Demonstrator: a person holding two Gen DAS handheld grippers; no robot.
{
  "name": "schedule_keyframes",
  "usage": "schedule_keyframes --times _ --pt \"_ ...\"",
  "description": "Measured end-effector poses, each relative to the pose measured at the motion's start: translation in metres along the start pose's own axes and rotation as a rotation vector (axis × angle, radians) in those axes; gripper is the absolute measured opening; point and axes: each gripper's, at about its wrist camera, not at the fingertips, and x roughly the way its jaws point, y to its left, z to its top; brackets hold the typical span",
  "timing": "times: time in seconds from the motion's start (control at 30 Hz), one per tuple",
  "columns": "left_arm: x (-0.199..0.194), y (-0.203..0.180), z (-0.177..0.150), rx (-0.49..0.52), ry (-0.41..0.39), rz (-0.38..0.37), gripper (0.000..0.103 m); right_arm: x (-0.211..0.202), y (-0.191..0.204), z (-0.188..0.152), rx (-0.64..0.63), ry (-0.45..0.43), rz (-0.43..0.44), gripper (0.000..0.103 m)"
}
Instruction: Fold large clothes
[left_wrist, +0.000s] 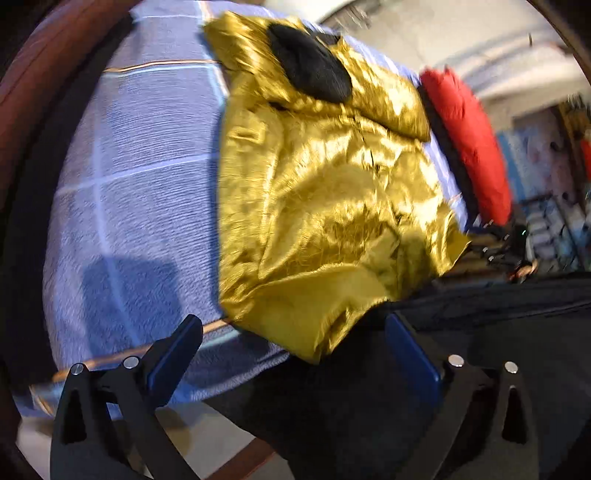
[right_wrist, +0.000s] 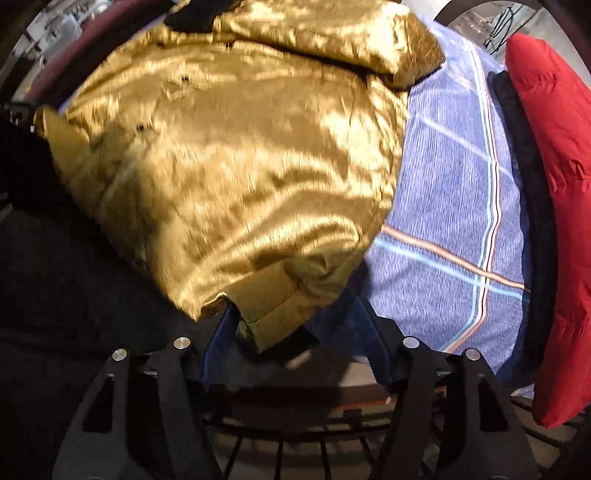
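A shiny gold padded jacket (left_wrist: 325, 192) with a black-lined hood (left_wrist: 310, 62) lies spread on a blue checked bed sheet (left_wrist: 140, 177). My left gripper (left_wrist: 295, 339) is open and empty, its blue pads wide apart just below the jacket's near hem corner. In the right wrist view the same gold jacket (right_wrist: 236, 158) fills the frame. My right gripper (right_wrist: 299, 328) is open, and the jacket's ribbed hem corner (right_wrist: 273, 314) hangs down between its fingers without being pinched.
A red padded jacket (left_wrist: 469, 147) with a dark lining lies at the sheet's far edge, also in the right wrist view (right_wrist: 554, 177). A brown wooden bed frame (left_wrist: 44, 66) curves along the left. A dark fabric (left_wrist: 498, 317) lies below the jacket.
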Motion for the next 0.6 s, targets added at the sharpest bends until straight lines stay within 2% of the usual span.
schedule_keyframes --times 0.07,0.17,0.27,0.33,0.37,0.4,0.43,0.5,0.6 --pt "-0.019 0.011 -0.013 -0.066 -0.057 0.068 0.097 0.001 0.002 0.021 0.044 -0.081 0.054 0.066" --pt "-0.044 0.011 -0.018 -0.129 -0.131 0.113 0.097 0.008 0.019 0.058 0.101 -0.141 0.149 0.066" --pt "-0.072 -0.007 -0.007 -0.124 -0.210 0.143 0.097 0.009 0.039 0.085 0.103 -0.104 0.245 0.066" --pt "-0.082 -0.027 0.010 -0.073 -0.267 0.180 0.097 -0.010 0.048 0.093 0.100 -0.144 0.268 0.067" --pt "-0.079 -0.042 0.023 -0.034 -0.296 0.215 0.097 -0.022 0.054 0.096 0.095 -0.181 0.242 0.070" --pt "-0.072 -0.054 0.037 -0.001 -0.319 0.258 0.097 -0.029 0.058 0.105 0.081 -0.220 0.175 0.078" --pt "-0.063 -0.063 0.049 0.018 -0.334 0.308 0.097 -0.034 0.064 0.118 0.062 -0.260 0.088 0.082" --pt "-0.033 -0.077 0.078 0.010 -0.325 0.379 0.097 -0.036 0.083 0.149 0.014 -0.339 -0.020 0.082" --pt "0.015 -0.080 0.107 -0.080 -0.261 0.358 0.097 -0.019 0.123 0.200 -0.069 -0.439 -0.119 0.082"
